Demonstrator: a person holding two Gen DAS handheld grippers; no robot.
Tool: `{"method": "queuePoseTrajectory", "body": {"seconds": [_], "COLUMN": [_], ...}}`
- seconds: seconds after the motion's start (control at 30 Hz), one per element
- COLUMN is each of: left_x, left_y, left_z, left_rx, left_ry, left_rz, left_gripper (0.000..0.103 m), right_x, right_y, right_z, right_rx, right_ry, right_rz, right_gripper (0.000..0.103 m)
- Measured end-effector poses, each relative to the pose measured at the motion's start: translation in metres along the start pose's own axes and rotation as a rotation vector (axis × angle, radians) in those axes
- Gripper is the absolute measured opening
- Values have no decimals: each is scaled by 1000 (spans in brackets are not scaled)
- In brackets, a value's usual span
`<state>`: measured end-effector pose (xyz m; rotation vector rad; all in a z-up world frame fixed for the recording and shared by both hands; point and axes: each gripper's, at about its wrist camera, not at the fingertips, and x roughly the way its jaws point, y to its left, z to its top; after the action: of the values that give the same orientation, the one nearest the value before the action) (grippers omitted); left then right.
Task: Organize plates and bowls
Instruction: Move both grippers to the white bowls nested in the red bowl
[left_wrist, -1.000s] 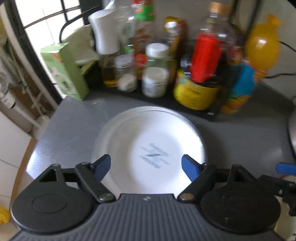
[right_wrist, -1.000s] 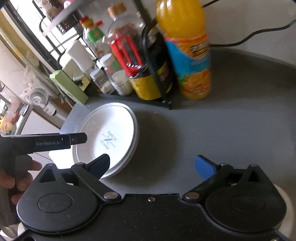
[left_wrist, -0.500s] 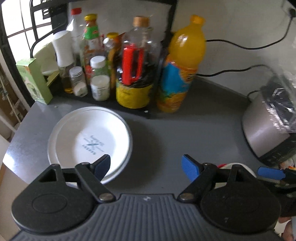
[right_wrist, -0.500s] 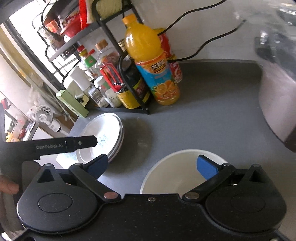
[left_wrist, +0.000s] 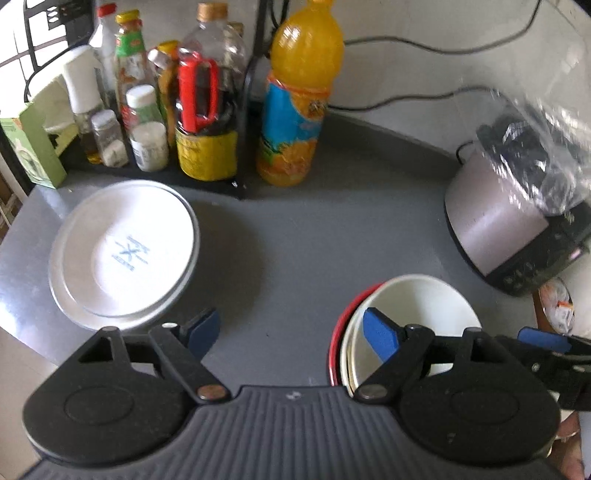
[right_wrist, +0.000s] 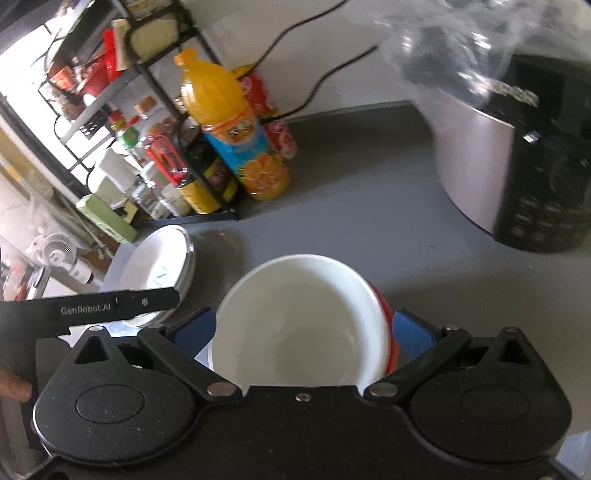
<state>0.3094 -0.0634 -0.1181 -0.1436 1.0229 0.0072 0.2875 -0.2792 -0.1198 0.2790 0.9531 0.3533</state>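
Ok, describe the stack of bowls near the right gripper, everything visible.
The stack of bowls sits upright on the grey counter. The top bowl is plain white inside, smooth and glossy like ceramic or melamine, and empty. Beneath it a red rim of another bowl shows, nested slightly off-centre. The right gripper has its blue-padded jaws open on either side of the stack; contact cannot be told.

Daylight from blown-out window (left_wrist: 22, 44) at left; soft shadows fall rightward on grey counter (left_wrist: 332, 229). Motion blur on plastic bag (right_wrist: 454, 40). Strong fisheye bending at edges.
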Motion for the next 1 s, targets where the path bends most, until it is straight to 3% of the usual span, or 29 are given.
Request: {"method": "queuePoseTrajectory", "body": {"seconds": [0.17,0.3,0.43,0.63,0.77,0.87,1.0], "left_x": [12,20,28,47,61,69,81], "left_y": [-14,-17,-21,-18,-18,-13,-10], "left_z": [-8,-13,-15,-18,-19,-20,-20], "left_rx": [48,25,42,36,24,-13,-38], "left_ry": [6,27,44,95,119,154,205], "left_rz": [-20,-20,-17,-30,-30,-65,-99], "left_gripper": [83,83,83,82,76,62,52], "right_x": [2,6,12,29,42,48,55], "right_y": [-18,-29,-38,-46,-50,-51,-55], "right_z": [-11,-19,-27,-36,-41,-43,-42], "right_rx": [52,76,112,163,199,215,244], "right_ry": [5,15,32,70,103,110,121], "right_rz": [-36,-75,-66,-55,-53,-56,-48], "right_gripper": [103,103,103,89,77,71,62]}}
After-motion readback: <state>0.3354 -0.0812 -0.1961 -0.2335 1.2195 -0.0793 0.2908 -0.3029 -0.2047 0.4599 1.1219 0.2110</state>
